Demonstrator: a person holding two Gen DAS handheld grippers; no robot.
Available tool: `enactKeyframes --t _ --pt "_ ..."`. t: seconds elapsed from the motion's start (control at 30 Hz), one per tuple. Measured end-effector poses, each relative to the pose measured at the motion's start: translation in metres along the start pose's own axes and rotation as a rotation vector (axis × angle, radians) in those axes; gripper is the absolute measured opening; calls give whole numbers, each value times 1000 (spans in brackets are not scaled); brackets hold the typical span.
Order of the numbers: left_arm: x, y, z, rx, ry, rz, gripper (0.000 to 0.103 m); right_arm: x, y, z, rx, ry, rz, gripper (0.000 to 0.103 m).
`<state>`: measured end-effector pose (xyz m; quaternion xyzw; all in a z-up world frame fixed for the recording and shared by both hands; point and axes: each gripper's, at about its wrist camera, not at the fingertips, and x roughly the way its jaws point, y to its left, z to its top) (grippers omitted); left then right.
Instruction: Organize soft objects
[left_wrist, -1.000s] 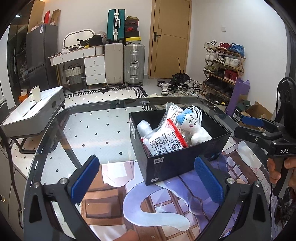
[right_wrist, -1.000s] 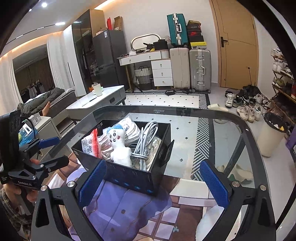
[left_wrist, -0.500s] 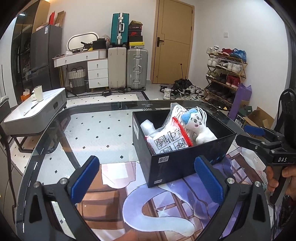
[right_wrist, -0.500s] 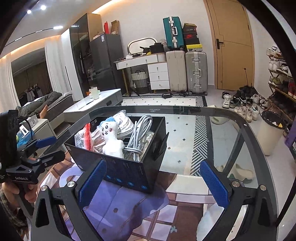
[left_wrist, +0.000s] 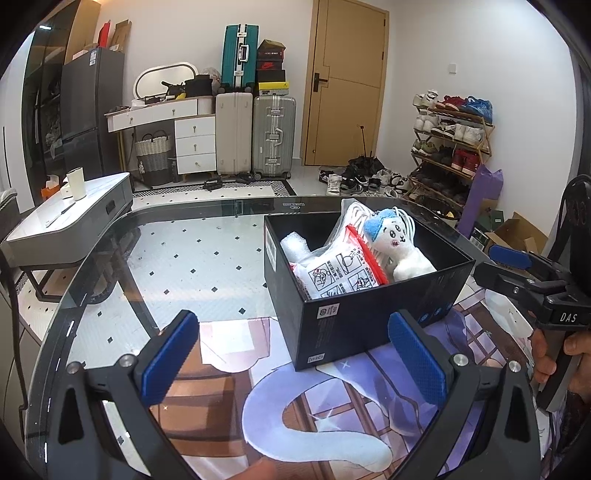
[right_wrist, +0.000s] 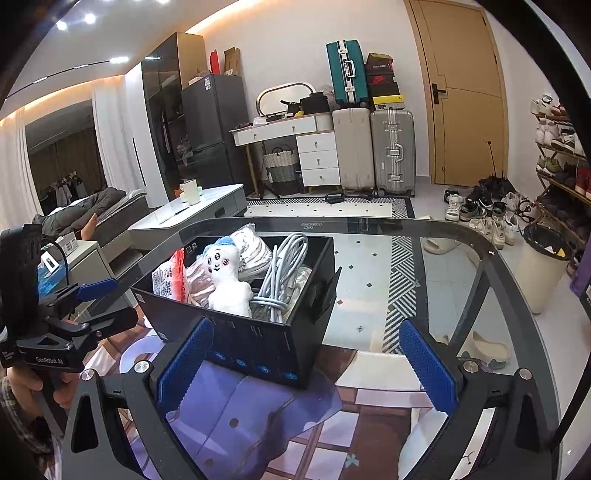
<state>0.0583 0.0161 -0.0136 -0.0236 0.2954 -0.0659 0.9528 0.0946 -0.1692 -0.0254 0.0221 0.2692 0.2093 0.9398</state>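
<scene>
The glass table carries a printed mat on which the black box rests. Inside the box lie a red-edged plastic bag, a coiled grey cable and the white plush toy. The left gripper and right gripper hover empty, jaws wide apart, short of the box; the plush lies beyond both.

A white plush doll with a blue cap is seen propped in an open black box. A red-edged printed bag lies left of it, grey cables right.
</scene>
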Motion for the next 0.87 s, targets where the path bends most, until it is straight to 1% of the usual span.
enactKeyframes --t 0.2,0.5,0.7,0.87 --pt "-2 -3 -1 5 -9 11 103 -1 0 2 5 -8 -1 102" --pt "-3 -6 -1 9 -14 18 103 -4 5 2 -35 -20 -17 102" --pt "-4 -7 1 17 -11 23 103 -6 4 2 -25 -21 -17 102" --pt "-5 -10 1 30 -25 32 103 -5 4 2 -26 -19 -21 102"
